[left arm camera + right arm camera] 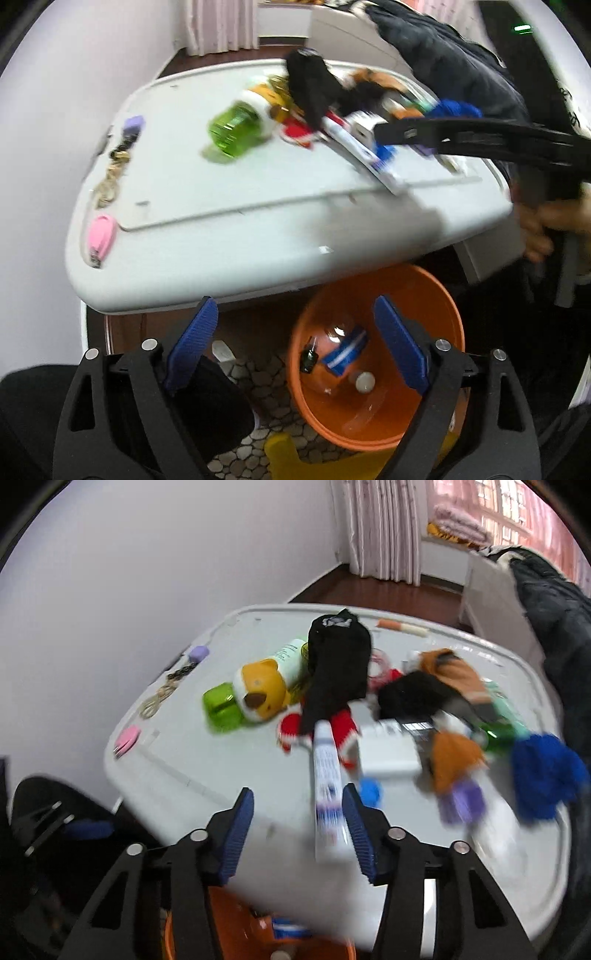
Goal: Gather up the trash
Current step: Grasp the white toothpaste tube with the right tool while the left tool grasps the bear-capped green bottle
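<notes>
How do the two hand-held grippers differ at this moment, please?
The left hand-held gripper gapes wide and empty above the orange bin; the right hand-held gripper stands narrower over the table's edge, a white tube against one finger. Both have blue pads.

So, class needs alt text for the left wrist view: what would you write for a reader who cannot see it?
The left gripper hangs open and empty above an orange bin that holds a clear plastic bottle. Behind it, a cluttered white table carries a green jar and pink nail clippers; the right gripper reaches over it, blurred.
</notes>
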`<act>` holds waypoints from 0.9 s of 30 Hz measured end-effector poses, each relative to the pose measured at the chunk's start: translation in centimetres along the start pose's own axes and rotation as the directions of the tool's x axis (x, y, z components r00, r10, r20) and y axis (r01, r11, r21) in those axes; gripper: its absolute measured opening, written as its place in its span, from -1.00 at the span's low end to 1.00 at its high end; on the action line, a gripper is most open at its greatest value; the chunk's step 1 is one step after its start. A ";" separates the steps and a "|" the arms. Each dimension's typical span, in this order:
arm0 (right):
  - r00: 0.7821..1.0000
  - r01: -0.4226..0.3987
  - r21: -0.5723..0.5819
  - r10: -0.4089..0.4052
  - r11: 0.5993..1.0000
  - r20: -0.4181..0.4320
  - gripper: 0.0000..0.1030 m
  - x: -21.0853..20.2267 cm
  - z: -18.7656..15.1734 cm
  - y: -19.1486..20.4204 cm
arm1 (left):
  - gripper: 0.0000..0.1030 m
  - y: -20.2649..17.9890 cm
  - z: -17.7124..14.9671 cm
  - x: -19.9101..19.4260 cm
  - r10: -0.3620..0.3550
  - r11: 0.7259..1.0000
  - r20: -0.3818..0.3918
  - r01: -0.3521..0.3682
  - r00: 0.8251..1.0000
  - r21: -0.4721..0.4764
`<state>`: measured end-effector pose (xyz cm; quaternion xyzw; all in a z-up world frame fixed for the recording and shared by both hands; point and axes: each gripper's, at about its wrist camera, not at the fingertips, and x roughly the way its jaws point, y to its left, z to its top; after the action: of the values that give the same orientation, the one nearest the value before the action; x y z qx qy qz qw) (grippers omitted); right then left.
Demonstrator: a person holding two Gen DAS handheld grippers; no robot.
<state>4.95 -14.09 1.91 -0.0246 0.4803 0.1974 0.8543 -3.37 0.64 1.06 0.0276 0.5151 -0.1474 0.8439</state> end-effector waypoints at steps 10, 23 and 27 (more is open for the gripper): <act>0.987 0.126 -0.013 -0.127 0.992 -0.101 -0.60 6.7 1.5 -0.6 | 0.65 2.5 2.8 1.6 0.030 0.996 -0.012 -0.031 0.999 -0.088; 0.997 -0.047 0.142 0.037 0.989 0.071 -0.59 -5.0 -1.9 -3.3 | 0.65 2.0 12.1 7.6 0.096 0.988 0.103 -0.107 0.990 0.109; 0.993 -0.077 0.188 0.059 0.979 0.100 -0.59 -5.4 -2.7 -4.6 | 0.76 1.6 14.4 11.2 0.140 0.967 0.103 -0.158 0.985 0.200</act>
<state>1.90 -20.70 4.28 0.0834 0.4571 0.1804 0.8669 14.26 -3.16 -2.19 0.1477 0.4557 -0.1375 0.8669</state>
